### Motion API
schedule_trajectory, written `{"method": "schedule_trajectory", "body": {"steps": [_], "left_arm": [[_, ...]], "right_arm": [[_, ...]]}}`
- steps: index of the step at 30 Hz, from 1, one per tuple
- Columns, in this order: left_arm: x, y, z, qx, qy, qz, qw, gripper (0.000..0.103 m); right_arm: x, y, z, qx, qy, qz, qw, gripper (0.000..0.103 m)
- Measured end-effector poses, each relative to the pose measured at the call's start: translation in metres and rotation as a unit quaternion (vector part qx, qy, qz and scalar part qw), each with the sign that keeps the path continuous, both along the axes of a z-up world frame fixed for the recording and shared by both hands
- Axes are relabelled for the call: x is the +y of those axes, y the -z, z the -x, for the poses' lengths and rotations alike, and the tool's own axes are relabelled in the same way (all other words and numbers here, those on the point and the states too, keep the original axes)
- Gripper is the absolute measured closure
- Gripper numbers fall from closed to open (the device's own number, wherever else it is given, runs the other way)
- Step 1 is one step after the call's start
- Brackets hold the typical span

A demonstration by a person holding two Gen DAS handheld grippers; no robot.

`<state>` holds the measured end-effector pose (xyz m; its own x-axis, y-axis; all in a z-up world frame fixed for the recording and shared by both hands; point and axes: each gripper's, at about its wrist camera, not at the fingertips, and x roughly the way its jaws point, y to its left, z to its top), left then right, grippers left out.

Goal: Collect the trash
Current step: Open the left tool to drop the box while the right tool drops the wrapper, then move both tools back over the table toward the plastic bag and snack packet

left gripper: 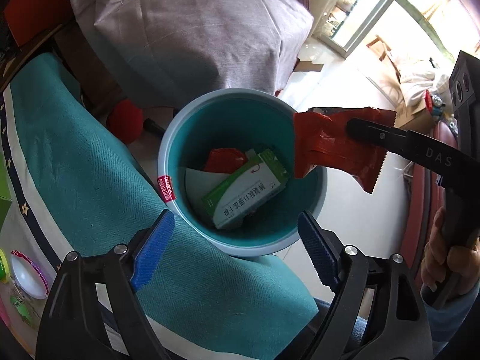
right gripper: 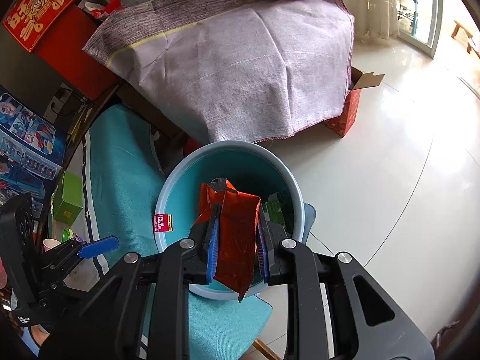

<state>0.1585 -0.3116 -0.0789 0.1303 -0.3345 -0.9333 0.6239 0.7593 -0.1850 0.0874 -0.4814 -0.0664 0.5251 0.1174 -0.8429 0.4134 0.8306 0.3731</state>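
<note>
A round teal bin [left gripper: 177, 138] [right gripper: 177, 186] stands on the floor beside the teal-clothed table. Inside it lie a green and white box [left gripper: 244, 193], white paper and a red wrapper [left gripper: 225, 159]. My right gripper [right gripper: 237, 240] is shut on an orange-red foil wrapper [right gripper: 237, 240] [left gripper: 330, 147] and holds it over the bin's right side. My left gripper [left gripper: 235, 249] hangs above the bin's near rim, jaws wide apart with nothing between the blue pads [left gripper: 153, 249]. In the right wrist view the left gripper [right gripper: 99, 246] shows at the lower left.
A teal cloth [left gripper: 90, 180] covers the table on the left, with a small bowl [left gripper: 28, 276] and a green box [right gripper: 70, 198] on it. A purple-grey cloth [right gripper: 240, 69] drapes over furniture behind the bin. Red boxes [right gripper: 42, 9] stand far left. White tiled floor [right gripper: 390, 165] lies to the right.
</note>
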Motion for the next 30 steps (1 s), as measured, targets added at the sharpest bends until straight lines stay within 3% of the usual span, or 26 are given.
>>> {"method": "schedule_trajectory", "body": {"steps": [10,12,14,18,30], "left_arm": [[0.015,0.001,-0.003,0.0,-0.014,0.019,0.9997,0.012],[0.02,0.002,-0.002,0.004,-0.018,0.028,0.9994,0.012],[0.025,0.002,-0.002,0.007,-0.024,0.037,0.999,0.012],[0.036,0.004,-0.003,0.015,-0.035,0.049,0.9981,0.012],[0.055,0.0,0.001,0.025,-0.05,0.062,0.9965,0.012]], "right_arm": [[0.013,0.01,-0.014,0.019,-0.018,0.001,1.0,0.079],[0.017,0.013,-0.018,0.023,-0.024,-0.002,0.999,0.07],[0.021,0.014,-0.022,0.026,-0.03,-0.005,0.999,0.043],[0.028,0.015,-0.028,0.031,-0.035,-0.005,0.999,0.028],[0.036,0.015,-0.023,0.066,-0.03,0.002,0.997,0.023]]}}
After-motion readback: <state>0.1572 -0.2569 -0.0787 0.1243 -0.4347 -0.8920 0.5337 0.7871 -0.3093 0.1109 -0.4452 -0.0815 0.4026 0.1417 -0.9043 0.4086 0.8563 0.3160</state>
